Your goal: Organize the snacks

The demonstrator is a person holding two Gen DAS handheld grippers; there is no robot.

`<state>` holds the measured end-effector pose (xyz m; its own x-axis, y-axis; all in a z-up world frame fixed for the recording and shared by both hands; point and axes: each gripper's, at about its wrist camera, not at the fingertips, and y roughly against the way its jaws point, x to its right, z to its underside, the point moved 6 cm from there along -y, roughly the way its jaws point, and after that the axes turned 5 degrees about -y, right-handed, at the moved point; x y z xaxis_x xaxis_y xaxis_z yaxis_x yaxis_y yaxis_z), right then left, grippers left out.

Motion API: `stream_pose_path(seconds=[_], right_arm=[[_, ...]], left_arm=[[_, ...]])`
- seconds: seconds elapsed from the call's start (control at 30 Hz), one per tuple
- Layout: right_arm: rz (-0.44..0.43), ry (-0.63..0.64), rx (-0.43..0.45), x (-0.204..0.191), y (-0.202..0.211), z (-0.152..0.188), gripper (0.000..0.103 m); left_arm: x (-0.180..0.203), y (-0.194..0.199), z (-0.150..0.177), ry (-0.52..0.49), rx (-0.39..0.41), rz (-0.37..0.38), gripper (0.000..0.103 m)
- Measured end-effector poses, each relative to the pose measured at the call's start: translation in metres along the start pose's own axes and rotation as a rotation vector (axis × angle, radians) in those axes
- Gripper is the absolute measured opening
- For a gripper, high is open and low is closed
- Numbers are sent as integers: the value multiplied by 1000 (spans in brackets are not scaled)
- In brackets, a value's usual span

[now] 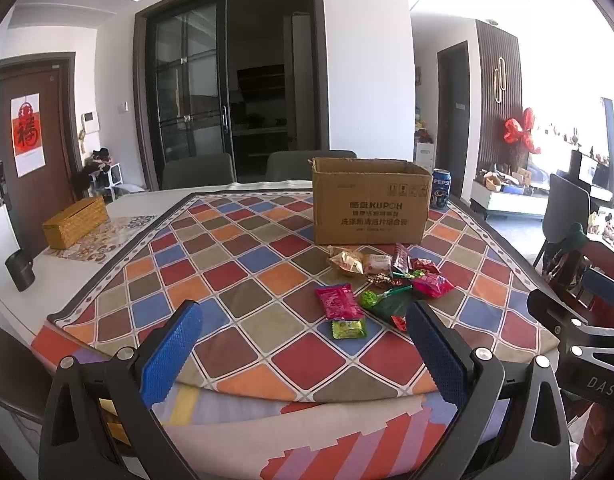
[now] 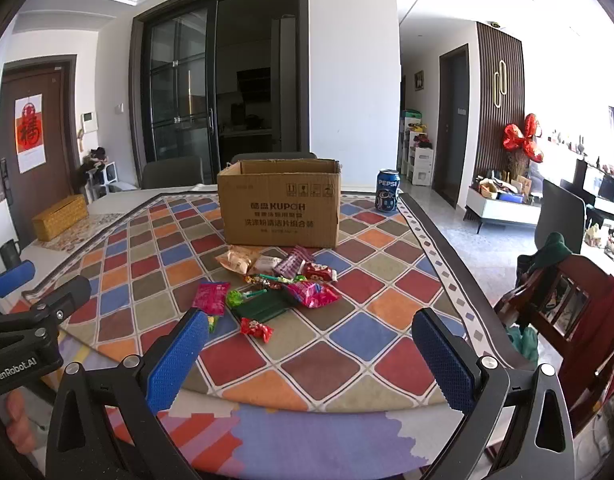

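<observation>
Hand-held grippers, left (image 1: 303,344) and right (image 2: 311,344), hover wide open, empty; best start: nearest small red foil sweet (image 2: 257,329), then open brown cardboard box (image 2: 281,216) at twelve o'clock.

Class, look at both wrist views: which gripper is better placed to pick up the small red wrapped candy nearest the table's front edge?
Probably the right gripper: the red candy lies between its open fingers, just ahead. For the left gripper, the candy sits hard against its right finger, partly hidden.
</observation>
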<state>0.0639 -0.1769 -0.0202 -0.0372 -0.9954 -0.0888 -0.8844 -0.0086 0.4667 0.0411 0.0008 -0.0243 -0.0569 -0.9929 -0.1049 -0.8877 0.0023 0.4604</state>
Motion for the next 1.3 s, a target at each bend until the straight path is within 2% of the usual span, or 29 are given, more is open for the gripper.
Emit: stream_pose_path(seconds=[1.3], right_arm=[[2,1,8,0,3,-1,102]], left_arm=[[4,-1,2,-5,-2,6,103]])
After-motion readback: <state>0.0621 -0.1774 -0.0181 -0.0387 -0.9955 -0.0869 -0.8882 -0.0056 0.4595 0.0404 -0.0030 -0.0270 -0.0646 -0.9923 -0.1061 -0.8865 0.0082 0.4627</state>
